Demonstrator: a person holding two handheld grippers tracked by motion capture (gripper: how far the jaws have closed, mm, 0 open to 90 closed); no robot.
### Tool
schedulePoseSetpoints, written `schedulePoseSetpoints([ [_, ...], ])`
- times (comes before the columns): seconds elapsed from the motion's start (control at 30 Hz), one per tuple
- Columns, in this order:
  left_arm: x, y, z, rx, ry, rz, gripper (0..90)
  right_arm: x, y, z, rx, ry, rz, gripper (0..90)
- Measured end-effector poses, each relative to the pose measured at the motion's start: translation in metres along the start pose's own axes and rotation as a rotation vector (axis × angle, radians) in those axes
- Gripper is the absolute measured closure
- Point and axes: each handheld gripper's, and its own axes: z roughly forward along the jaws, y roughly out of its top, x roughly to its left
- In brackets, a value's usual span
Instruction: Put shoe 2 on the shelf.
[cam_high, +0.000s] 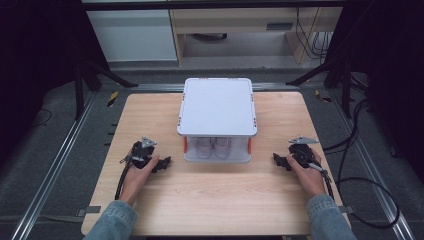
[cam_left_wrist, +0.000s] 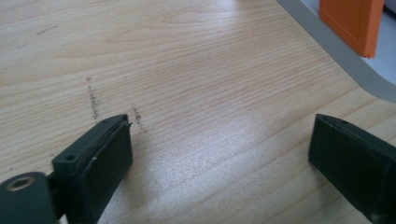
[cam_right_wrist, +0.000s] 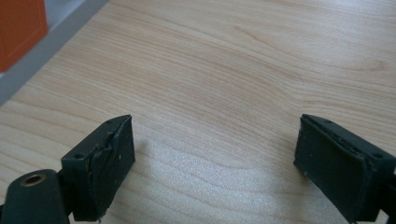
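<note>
You hold the left gripper (cam_high: 161, 163) low over the light wooden table (cam_high: 215, 200), just off the front left corner of the clear plastic storage box with a white lid and orange latches (cam_high: 217, 106). Its two black jaws stand wide apart and hold nothing; in the left gripper view only bare wood grain and a few dark scuff marks (cam_left_wrist: 94, 99) lie between them. At the top right of that view, the box's grey rim and one orange latch (cam_left_wrist: 351, 23) sit close ahead of the jaws.

Your right gripper (cam_high: 280, 160) mirrors it at the box's front right corner, near but not touching. Its jaws are also spread wide with nothing between them, only bare table. In the right gripper view, an orange latch (cam_right_wrist: 21, 30) and the grey rim show at the top left.

The box stands at the middle of the table toward the far edge, lid on and lying flat. Through its clear front wall you can see a pair of pale pink shoes (cam_high: 214, 146) side by side inside. The orange latches sit at the front corners, one beside each gripper.

Both of your hands rest on the table, with denim sleeves (cam_high: 112, 222) at the near edge.
</note>
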Motion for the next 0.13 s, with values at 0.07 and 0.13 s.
schedulePoseSetpoints([
  [0.07,0.0001,0.0000,0.0001,0.001,0.003,-0.002,3.5,0.0010,-0.0003,-0.0003,0.003,-0.005,-0.002,11.3],
  [0.13,0.0002,-0.0001,0.0000,0.002,0.004,-0.003,3.3,0.0015,-0.0009,-0.0007,0.002,-0.009,-0.001,11.3],
])
